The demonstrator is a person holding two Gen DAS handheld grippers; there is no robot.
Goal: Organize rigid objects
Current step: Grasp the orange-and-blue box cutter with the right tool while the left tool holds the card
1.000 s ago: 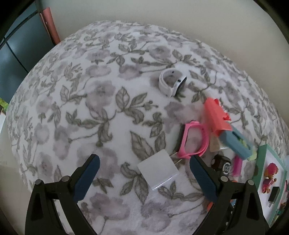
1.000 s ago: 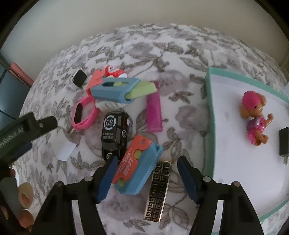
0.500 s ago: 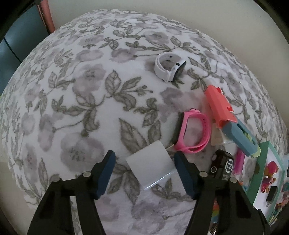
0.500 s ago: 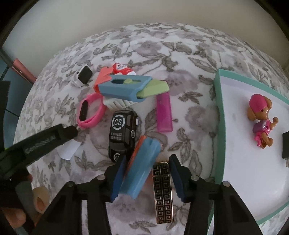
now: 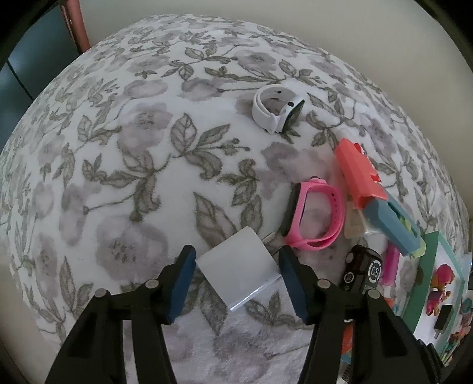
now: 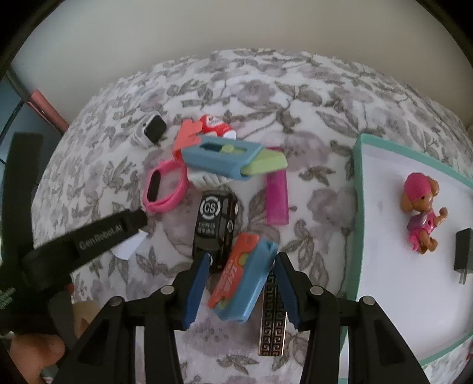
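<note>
Blue-and-orange case (image 6: 244,280) sits tilted between the right gripper's (image 6: 241,288) parted fingers, which are not clamping it.

A white square pad (image 5: 239,273) lies flat on the floral cloth. A blue-and-orange case (image 6: 244,280) stands tilted beside a black toy car (image 6: 214,226) and a patterned metal bar (image 6: 272,322).

You're in a home: a fleecy floral blanket (image 5: 142,165) by a plain wall (image 6: 207,26), strewn with toys and watches.
</note>
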